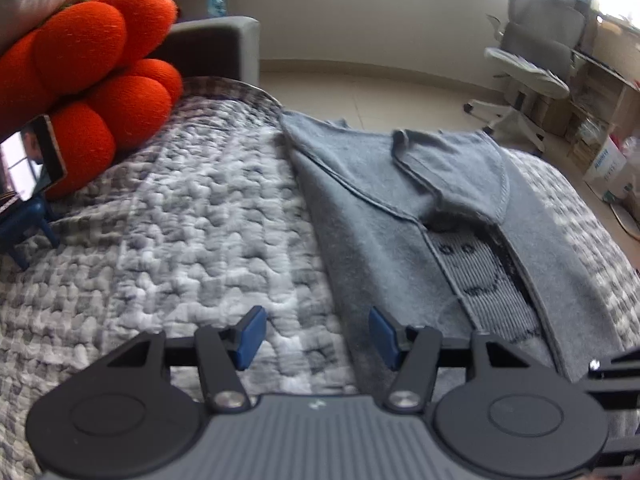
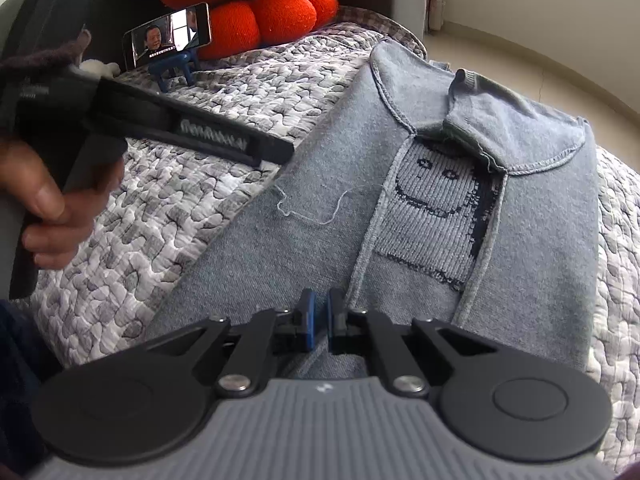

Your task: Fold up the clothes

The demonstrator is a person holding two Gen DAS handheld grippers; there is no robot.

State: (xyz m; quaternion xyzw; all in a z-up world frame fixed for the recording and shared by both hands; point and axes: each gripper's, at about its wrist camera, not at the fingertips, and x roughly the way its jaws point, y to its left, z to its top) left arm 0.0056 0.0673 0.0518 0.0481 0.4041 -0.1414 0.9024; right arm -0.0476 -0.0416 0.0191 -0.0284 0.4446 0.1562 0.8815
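A grey knitted sweater [image 1: 380,240] lies on the quilted cover [image 1: 180,220], its sides folded inward over a smiling-face pattern [image 2: 432,200]. My left gripper [image 1: 316,336] is open above the sweater's left edge; one blue pad is over the quilt, the other over the knit, and nothing is between them. In the right wrist view the sweater [image 2: 280,248] fills the middle. My right gripper [image 2: 321,316] is shut on the sweater's near hem, with the fabric bunched between the pads. A hand [image 2: 52,200] holds the left gripper's black body at the left. A loose thread [image 2: 312,212] lies on the knit.
An orange bobbled cushion [image 1: 100,72] and a phone on a blue stand [image 2: 168,42] sit at the far left of the quilt. A grey armrest [image 1: 216,44] rises behind them. An office chair [image 1: 532,60] and boxes [image 1: 608,168] stand on the floor to the right.
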